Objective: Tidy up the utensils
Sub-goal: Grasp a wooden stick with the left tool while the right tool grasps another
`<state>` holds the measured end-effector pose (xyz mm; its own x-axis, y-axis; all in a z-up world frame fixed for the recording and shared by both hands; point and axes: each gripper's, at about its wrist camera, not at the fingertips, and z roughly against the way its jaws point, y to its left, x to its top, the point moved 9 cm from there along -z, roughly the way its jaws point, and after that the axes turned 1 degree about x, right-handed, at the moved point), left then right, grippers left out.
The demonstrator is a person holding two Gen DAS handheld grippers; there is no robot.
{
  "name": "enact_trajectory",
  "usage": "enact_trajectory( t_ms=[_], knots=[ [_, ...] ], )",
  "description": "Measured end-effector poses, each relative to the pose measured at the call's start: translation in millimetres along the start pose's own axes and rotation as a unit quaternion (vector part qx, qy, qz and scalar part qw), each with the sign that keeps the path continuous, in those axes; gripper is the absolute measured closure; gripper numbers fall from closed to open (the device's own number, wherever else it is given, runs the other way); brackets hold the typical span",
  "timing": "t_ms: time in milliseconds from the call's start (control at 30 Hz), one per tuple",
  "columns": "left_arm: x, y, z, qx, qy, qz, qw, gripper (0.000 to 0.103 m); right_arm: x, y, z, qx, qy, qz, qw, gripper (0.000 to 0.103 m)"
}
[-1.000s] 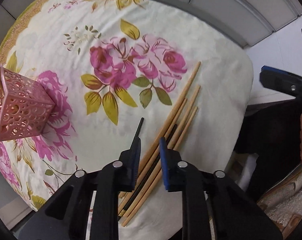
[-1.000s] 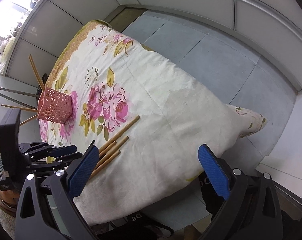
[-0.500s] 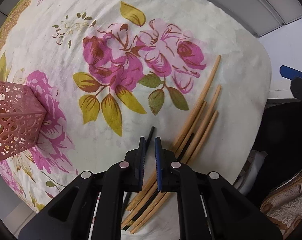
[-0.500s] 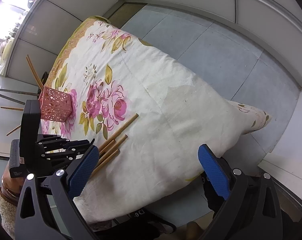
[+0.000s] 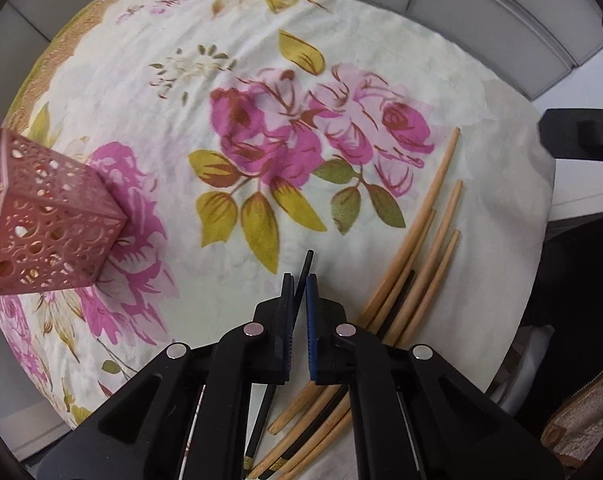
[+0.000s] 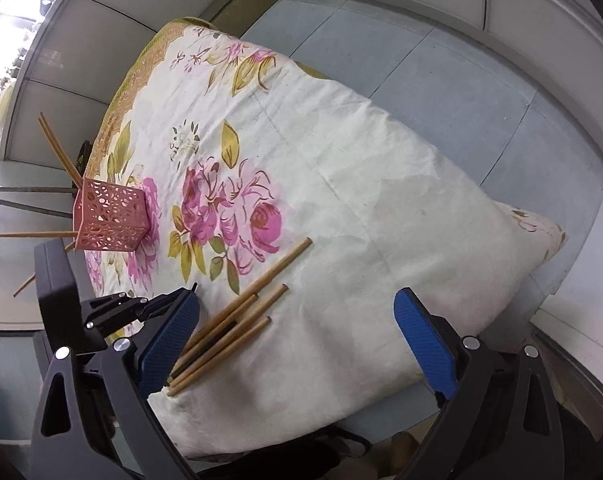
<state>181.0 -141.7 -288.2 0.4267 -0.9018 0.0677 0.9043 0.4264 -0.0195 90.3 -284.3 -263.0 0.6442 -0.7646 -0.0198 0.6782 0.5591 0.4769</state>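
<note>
My left gripper point(image 5: 297, 280) points straight down at the floral cloth, its jaws closing tight, pads pressing on a thin black chopstick point(image 5: 308, 258) whose tip pokes out beyond them. Just right of it lies a bundle of wooden chopsticks point(image 5: 421, 248) with another black one point(image 5: 397, 300) among them. A pink perforated holder point(image 5: 53, 232) stands at the left. In the right wrist view my right gripper point(image 6: 295, 300) hovers open and holds nothing above the bundle of wooden chopsticks point(image 6: 237, 316), with the left gripper point(image 6: 141, 306) at its left and the holder point(image 6: 111, 220) beyond.
The floral cloth point(image 6: 341, 160) drapes over the table, dropping off at the near and right edges to a grey tiled floor point(image 6: 441, 80). Wooden chopsticks point(image 6: 57, 148) stand in the holder. A bag point(image 5: 581, 432) sits low at the right.
My left gripper shifted left off the wooden bundle and went from open to shut on the black chopstick. The right gripper came a little closer to the table.
</note>
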Motion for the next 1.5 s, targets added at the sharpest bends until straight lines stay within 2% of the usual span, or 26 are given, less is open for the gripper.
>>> enact_trajectory(
  t_ms=[33, 67, 133, 200, 300, 367, 733, 900, 1133, 1233, 1267, 1333, 1433, 1500],
  knots=[
    [1, 3, 8, 0.002, -0.016, 0.007, 0.9998, 0.098, 1, 3, -4, 0.002, 0.008, -0.006, 1.000, 0.013],
    [1, 7, 18, 0.006, -0.031, 0.012, 0.9994, 0.098, 3, 6, -9, 0.001, 0.013, -0.012, 1.000, 0.021],
    [1, 13, 37, 0.014, -0.058, 0.018, 0.9980, 0.099, 4, 11, -20, -0.002, 0.032, -0.022, 0.999, 0.029],
    [1, 19, 54, 0.020, -0.084, 0.028, 0.9958, 0.099, 5, 14, -31, 0.001, 0.050, -0.038, 0.998, 0.049],
    [0, 26, 75, 0.022, -0.117, 0.042, 0.9921, 0.099, 8, 14, -42, -0.016, 0.055, -0.044, 0.997, 0.063],
    [-3, 29, 84, 0.026, -0.132, 0.047, 0.9899, 0.099, 10, 12, -46, -0.031, 0.051, -0.050, 0.997, 0.068],
    [1, 29, 110, 0.034, -0.176, 0.055, 0.9822, 0.099, 8, 18, -57, -0.069, 0.066, -0.060, 0.994, 0.070],
    [0, 34, 124, 0.031, -0.201, 0.068, 0.9766, 0.100, 13, 26, -62, -0.096, 0.063, -0.076, 0.991, 0.065],
    [-11, 44, 142, 0.033, -0.232, 0.094, 0.9676, 0.100, 32, 64, -80, -0.160, 0.016, 0.016, 0.987, 0.067],
    [-14, 50, 151, 0.031, -0.245, 0.104, 0.9635, 0.100, 38, 78, -87, -0.173, -0.004, 0.037, 0.984, 0.067],
    [-14, 53, 152, 0.032, -0.248, 0.108, 0.9621, 0.100, 41, 82, -89, -0.179, -0.012, 0.044, 0.983, 0.069],
    [-16, 57, 153, 0.032, -0.253, 0.115, 0.9601, 0.100, 44, 86, -92, -0.178, -0.025, 0.050, 0.982, 0.090],
    [-20, 61, 156, 0.035, -0.259, 0.122, 0.9573, 0.100, 47, 85, -91, -0.152, -0.048, 0.052, 0.986, 0.094],
    [-22, 63, 160, 0.038, -0.268, 0.131, 0.9538, 0.100, 50, 86, -87, -0.126, -0.073, 0.060, 0.988, 0.103]
  ],
)
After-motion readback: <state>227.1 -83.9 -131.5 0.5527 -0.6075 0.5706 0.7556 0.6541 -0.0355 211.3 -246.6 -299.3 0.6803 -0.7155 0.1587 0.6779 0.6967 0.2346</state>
